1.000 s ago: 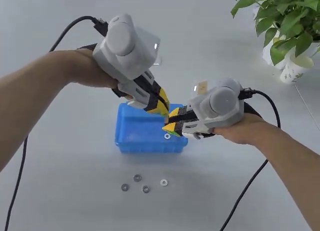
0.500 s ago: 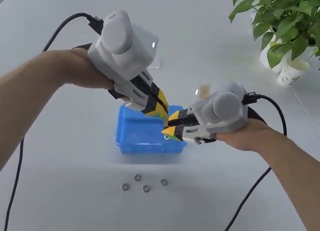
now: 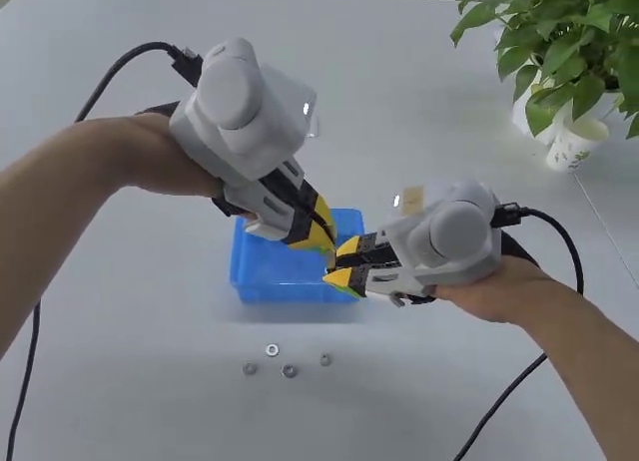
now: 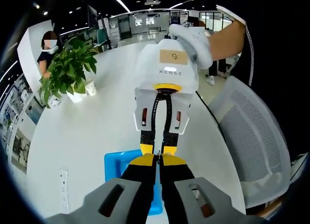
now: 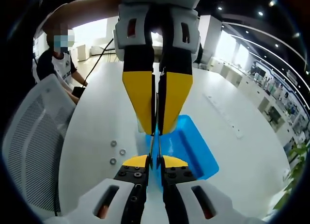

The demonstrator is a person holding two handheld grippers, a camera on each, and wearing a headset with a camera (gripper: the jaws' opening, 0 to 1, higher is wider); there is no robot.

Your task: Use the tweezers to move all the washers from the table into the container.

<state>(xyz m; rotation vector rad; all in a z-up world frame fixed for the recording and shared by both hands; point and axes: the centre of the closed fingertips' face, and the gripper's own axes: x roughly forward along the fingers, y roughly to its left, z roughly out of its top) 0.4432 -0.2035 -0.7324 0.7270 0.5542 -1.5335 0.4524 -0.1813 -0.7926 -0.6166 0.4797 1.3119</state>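
Washers (image 3: 272,350), four counted, lay loose on the bench (image 3: 419,102) on the near side of the blue container (image 3: 270,271), apart from it. The left gripper (image 3: 323,241) and right gripper (image 3: 334,272) met tip to tip over the container's right end. In the right gripper view the tweezers (image 5: 155,145) ran between both pairs of yellow jaws. Both pairs were narrow and pressed on the tweezers. A potted plant (image 3: 559,52) stood at the far right.
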